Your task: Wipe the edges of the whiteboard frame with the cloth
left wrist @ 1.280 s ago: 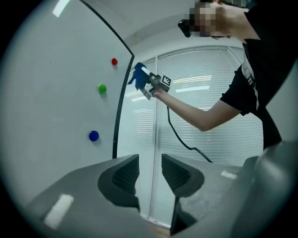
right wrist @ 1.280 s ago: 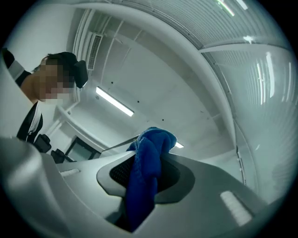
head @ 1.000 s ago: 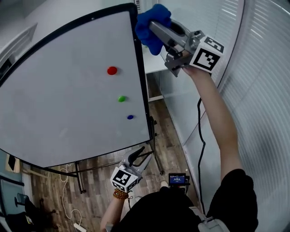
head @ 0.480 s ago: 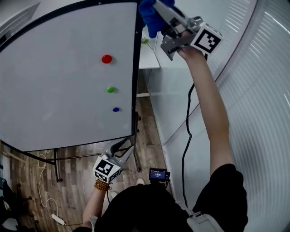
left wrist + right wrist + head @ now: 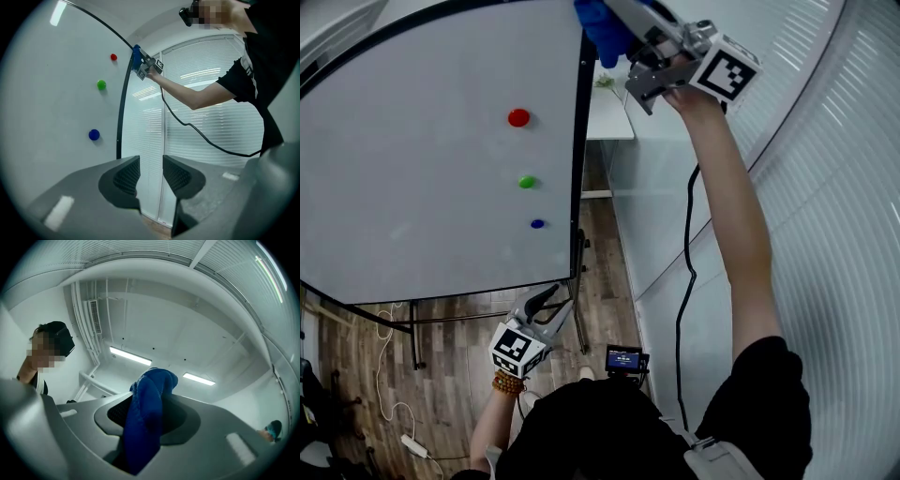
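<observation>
The whiteboard (image 5: pixel 412 159) has a black frame (image 5: pixel 579 141). A blue cloth (image 5: pixel 602 28) sits at the frame's upper right corner, between the jaws of my right gripper (image 5: pixel 614 11), which is raised high on an outstretched arm. In the right gripper view the cloth (image 5: pixel 150 404) stands loosely between the pads, with the left pad's mesh showing beside it. These jaws have just been opening. My left gripper (image 5: pixel 555 300) hangs low by the board's lower right corner. It is open and empty, with a clear gap at the left gripper (image 5: pixel 151 173).
Red (image 5: pixel 518 117), green (image 5: pixel 527 182) and blue (image 5: pixel 537 224) magnets stick to the board. A white desk (image 5: pixel 609 117) stands behind it. A glass wall with blinds (image 5: pixel 825 187) runs along the right. A cable (image 5: pixel 686 281) hangs from my right arm; a small screen device (image 5: pixel 624 359) is below.
My right gripper has risen with the cloth toward the frame's top right corner. The left gripper has stayed low by the board's lower corner.
</observation>
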{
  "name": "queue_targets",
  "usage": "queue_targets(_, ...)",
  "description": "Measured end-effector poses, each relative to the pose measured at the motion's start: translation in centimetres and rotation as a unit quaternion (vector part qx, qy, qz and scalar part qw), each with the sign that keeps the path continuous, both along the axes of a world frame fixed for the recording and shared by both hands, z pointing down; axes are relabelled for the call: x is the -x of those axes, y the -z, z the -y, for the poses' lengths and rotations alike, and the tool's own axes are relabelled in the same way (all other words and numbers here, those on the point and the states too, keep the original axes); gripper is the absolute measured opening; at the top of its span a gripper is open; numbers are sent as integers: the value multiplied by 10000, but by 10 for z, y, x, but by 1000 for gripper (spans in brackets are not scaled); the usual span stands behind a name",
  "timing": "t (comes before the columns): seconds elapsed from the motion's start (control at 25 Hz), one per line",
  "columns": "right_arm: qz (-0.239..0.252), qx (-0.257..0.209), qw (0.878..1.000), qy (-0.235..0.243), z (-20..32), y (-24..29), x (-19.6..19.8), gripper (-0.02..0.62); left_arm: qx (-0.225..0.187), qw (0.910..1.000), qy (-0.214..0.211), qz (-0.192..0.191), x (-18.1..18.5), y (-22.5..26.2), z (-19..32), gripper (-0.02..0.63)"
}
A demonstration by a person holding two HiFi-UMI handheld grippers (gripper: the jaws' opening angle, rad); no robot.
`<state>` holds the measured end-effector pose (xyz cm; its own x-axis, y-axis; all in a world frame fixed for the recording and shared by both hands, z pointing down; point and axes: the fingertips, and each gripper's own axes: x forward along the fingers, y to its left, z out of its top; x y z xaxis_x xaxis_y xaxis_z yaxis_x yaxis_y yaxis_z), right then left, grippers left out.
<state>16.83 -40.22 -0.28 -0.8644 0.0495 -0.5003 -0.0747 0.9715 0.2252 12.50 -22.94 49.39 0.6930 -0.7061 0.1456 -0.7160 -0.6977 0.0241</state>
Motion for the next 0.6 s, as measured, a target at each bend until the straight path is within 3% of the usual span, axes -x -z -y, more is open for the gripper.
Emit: queue_targets(0.6, -29, 390, 9969, 686, 3, 7, 16, 195, -20, 9999, 17, -168, -16, 0, 2, 253)
